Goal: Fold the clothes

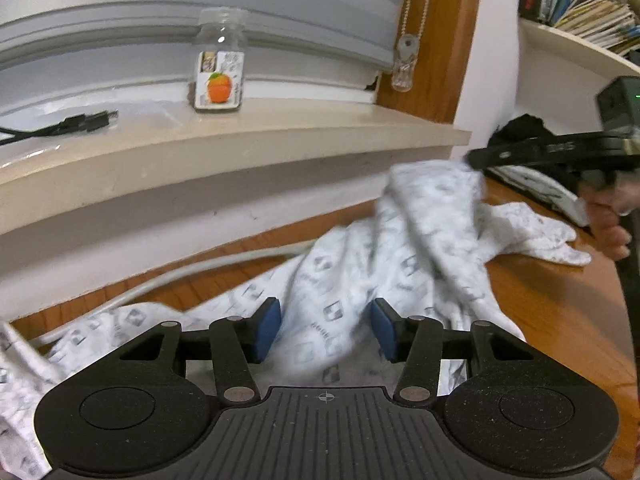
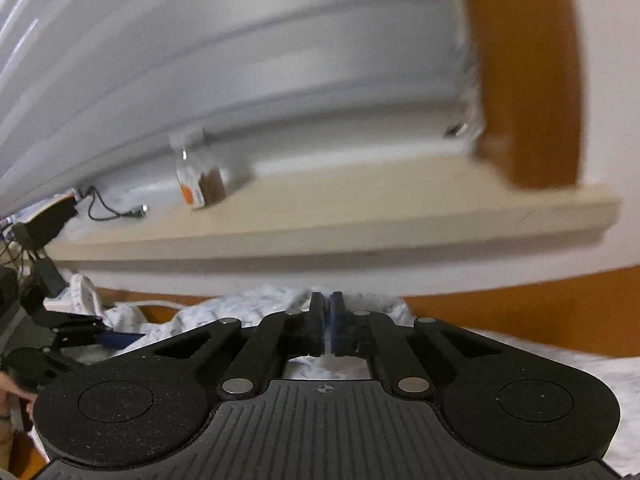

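Observation:
A white garment with a grey printed pattern [image 1: 424,240] lies crumpled across the wooden table [image 1: 552,300]. My left gripper [image 1: 326,328] hovers low over it, its blue pads [image 1: 267,330] apart, with cloth lying between and beneath them. In the left wrist view my right gripper [image 1: 474,160] comes in from the right, held by a hand [image 1: 608,220], and lifts a peak of the fabric. In the right wrist view the right gripper [image 2: 329,320] is shut on a thin fold of the garment [image 2: 224,312]. The left gripper [image 2: 116,338] shows at the left edge there.
A beige windowsill [image 1: 240,148] runs behind the table, with a clear bottle with an orange label [image 1: 219,76] and a black cable [image 1: 60,126] on it. A white cable [image 1: 180,276] lies along the table's back. Dark cloth [image 1: 520,128] and a bookshelf [image 1: 592,12] are at the right.

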`<state>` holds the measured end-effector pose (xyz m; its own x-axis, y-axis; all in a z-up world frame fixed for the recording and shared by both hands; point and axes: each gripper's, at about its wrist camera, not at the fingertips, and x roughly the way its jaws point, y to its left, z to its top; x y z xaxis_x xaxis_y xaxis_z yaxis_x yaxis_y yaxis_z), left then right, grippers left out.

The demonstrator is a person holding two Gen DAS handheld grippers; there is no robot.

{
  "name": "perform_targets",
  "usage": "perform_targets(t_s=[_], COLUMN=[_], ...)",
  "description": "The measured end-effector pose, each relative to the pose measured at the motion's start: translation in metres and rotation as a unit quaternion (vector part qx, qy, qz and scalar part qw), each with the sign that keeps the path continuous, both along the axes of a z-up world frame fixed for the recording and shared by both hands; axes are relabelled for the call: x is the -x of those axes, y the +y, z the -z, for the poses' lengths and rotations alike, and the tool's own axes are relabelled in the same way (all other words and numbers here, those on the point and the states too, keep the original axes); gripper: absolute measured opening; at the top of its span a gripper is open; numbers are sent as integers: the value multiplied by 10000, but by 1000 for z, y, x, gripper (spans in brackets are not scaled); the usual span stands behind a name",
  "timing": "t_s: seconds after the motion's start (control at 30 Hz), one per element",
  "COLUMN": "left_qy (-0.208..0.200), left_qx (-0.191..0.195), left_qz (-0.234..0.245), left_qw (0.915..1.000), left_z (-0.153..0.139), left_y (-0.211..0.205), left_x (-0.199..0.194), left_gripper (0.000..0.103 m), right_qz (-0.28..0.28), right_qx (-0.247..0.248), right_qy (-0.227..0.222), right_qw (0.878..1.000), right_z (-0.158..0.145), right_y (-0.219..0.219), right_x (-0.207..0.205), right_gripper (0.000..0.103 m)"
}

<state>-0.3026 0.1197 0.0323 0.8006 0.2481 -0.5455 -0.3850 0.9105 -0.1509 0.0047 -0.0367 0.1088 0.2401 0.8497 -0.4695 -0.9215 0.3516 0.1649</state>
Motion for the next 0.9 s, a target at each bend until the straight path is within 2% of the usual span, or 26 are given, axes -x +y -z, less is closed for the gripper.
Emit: perform_targets(t_s=[0.13, 0.23, 0.3, 0.37, 0.53, 0.73, 0.9], left_qy=[25, 29, -14, -92, -399, 13, 467], left_qx=[-108, -168, -211, -254, -209, -489, -601], left_qz=[32, 25, -11, -56, -157, 136, 394], left_qw=[9999, 9999, 9998, 9996, 9989, 9987, 9963], left_z=[-2, -4, -6, -10, -30, -56, -54], left_y=[-6, -9, -11, -13, -20, -41, -45], left_x=[-1, -4, -2, 0, -2, -65, -135], left_gripper=[55, 56, 57, 59, 66, 67, 67], right_qz=[170, 354, 570, 718, 1009, 1223, 1489], right_qx=[32, 387, 603, 761, 906, 821, 667], right_qy=[-267, -429, -428, -344, -93, 17, 109], right_qw=[9995, 9977, 9956, 9939, 9907, 9891, 9865], right_z=[-13, -4, 7, 19, 48, 68, 75], right_y=[-51, -77, -90, -101, -139, -173, -205], right_x=[0, -12, -30, -48, -89, -116, -134], right_gripper=[2, 3, 8, 28, 38, 41, 44])
